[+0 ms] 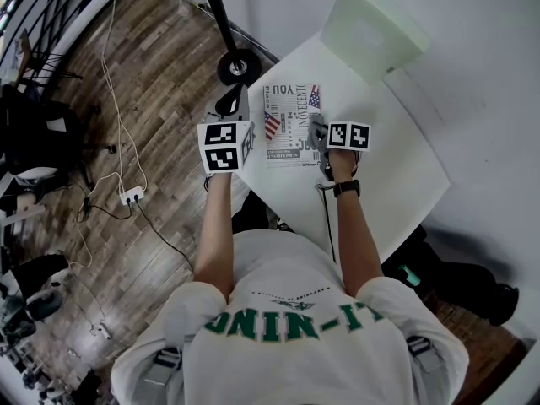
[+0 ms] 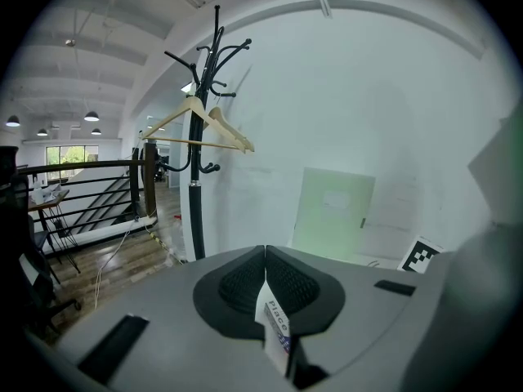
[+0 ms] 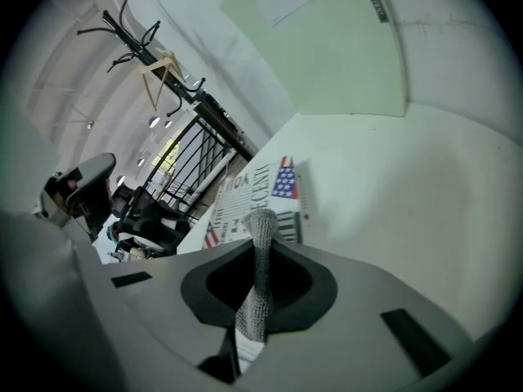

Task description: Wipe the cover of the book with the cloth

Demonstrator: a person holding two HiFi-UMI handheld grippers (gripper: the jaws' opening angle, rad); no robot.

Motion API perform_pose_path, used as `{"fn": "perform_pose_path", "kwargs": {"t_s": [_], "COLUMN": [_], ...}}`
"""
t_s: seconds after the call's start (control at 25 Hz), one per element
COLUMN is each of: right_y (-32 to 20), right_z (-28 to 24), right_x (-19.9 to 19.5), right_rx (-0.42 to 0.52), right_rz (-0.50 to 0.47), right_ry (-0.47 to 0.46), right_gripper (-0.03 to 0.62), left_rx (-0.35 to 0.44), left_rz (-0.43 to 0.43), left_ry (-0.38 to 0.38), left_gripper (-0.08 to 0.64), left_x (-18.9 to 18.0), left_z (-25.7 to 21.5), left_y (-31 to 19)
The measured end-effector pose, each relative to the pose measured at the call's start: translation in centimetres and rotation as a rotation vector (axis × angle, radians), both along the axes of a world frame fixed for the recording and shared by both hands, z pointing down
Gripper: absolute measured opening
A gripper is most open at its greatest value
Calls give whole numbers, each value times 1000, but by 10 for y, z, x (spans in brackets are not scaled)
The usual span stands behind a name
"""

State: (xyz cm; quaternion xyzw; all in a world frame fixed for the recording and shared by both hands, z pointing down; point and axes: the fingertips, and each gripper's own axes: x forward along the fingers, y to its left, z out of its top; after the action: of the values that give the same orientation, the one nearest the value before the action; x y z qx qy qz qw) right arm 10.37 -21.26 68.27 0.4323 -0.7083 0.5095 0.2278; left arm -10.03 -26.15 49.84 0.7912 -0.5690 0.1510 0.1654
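**Left gripper (image 2: 265, 260) pins the book (image 1: 289, 129); right gripper (image 3: 263, 247) carries the cloth (image 3: 255, 300)**

Jaws of the left gripper are clenched on the book's left edge. The book lies on the white counter (image 1: 396, 184). Those of the right gripper pinch a grey knit cloth at the right side of the cover (image 3: 253, 190). Judged from this layout, a clean pass needs the cloth pressed flat and drawn across the print, with the left gripper stopping any slide. Both forearms reach forward, roughly parallel, the left one beyond the counter's edge.

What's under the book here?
The white table; the book lies on it, its left edge pinched in the left hand-held gripper. Anything directly beneath the book is covered.
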Motion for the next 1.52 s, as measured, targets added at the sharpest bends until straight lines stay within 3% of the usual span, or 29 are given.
{"fn": "perform_pose_path", "kwargs": {"t_s": [0.2, 0.4, 0.6, 0.92, 1.08, 1.32, 1.52], "right_y": [19, 39, 37, 21, 20, 21, 35], "right_z": [-7, 8, 15, 11, 10, 9, 3], "right_x": [-94, -142, -119, -15, 13, 10, -45], "right_rx": [-13, -37, -46, -25, -18, -16, -21], "right_rz": [-218, -346, -306, -123, -57, -76, -157], "right_ry": [-95, -63, -59, 13, 36, 95, 5], "right_gripper": [37, 37, 35, 35, 35, 35, 37], "left_rx": [-6, -3, -5, -5, 10, 4, 8], "left_rz": [-7, -27, -31, -7, 11, 13, -5], "left_ry": [-13, -21, -23, 9, 20, 13, 11], "left_gripper": [17, 17, 17, 17, 17, 17, 17], "left_x": [-4, -15, -19, -7, 3, 2, -5], "left_z": [2, 0, 2, 0, -7, -4, -7], "left_y": [1, 2, 2, 2, 1, 5, 7]}}
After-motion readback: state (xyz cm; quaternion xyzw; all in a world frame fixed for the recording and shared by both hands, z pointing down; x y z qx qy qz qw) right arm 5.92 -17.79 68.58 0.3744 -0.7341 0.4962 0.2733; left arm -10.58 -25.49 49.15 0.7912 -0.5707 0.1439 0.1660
